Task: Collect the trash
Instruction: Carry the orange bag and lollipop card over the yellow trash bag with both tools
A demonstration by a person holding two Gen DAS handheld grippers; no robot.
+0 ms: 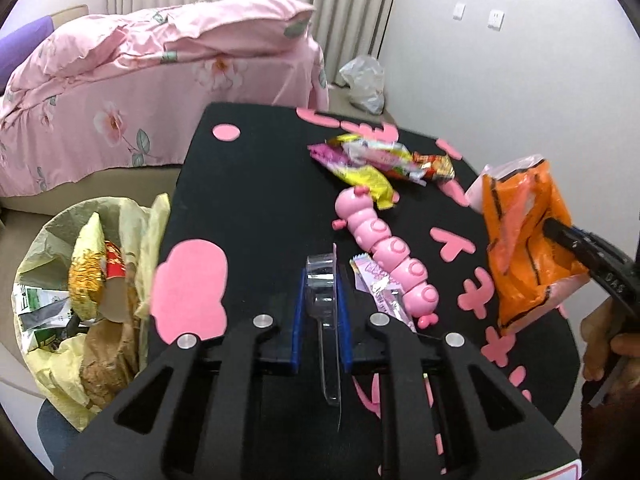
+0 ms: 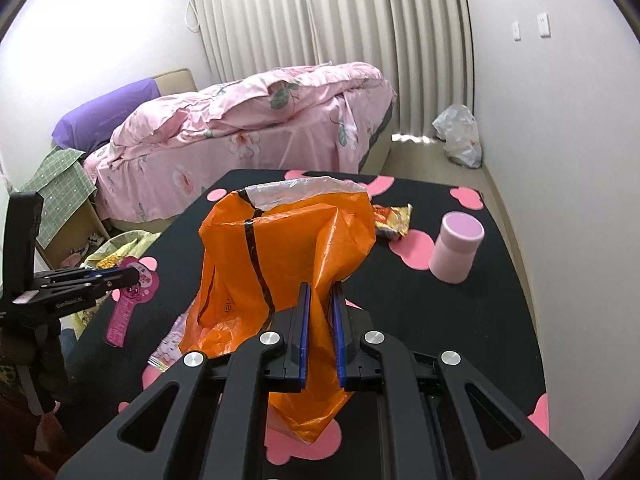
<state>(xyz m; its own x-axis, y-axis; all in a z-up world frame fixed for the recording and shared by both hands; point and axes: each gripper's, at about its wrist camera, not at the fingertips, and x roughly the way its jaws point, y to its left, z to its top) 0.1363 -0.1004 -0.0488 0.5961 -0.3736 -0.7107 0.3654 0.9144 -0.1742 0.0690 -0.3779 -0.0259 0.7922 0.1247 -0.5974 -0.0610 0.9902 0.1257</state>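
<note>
A bed point(image 2: 248, 132) with a pink flowered cover stands beyond the far edge of a black table point(image 1: 256, 200) dotted with pink shapes. Off the table's left edge sits a bin point(image 1: 80, 292) lined with a yellow bag and holding crumpled wrappers. The right gripper point(image 2: 322, 312) pinches an orange plastic bag point(image 2: 288, 248) between its blue pads and holds it up above the tabletop near the right edge; the bag's mouth gapes upward. A pale pink cup point(image 2: 456, 248) stands upside down toward the far right corner. A pink toy caterpillar point(image 1: 390, 256) lies in the middle of the tabletop, pointing from the near edge toward the far one. Just beyond its head a heap of snack wrappers point(image 1: 380, 160), yellow, purple and red, rests near the far edge. The left gripper point(image 1: 322, 300) is pressed together on a piece of clear plastic packaging point(image 1: 326, 312) with a pink printed backing, held over the near left part of the table. A small pink-and-white wrapper point(image 1: 380, 288) lies touching the caterpillar's near end.
</note>
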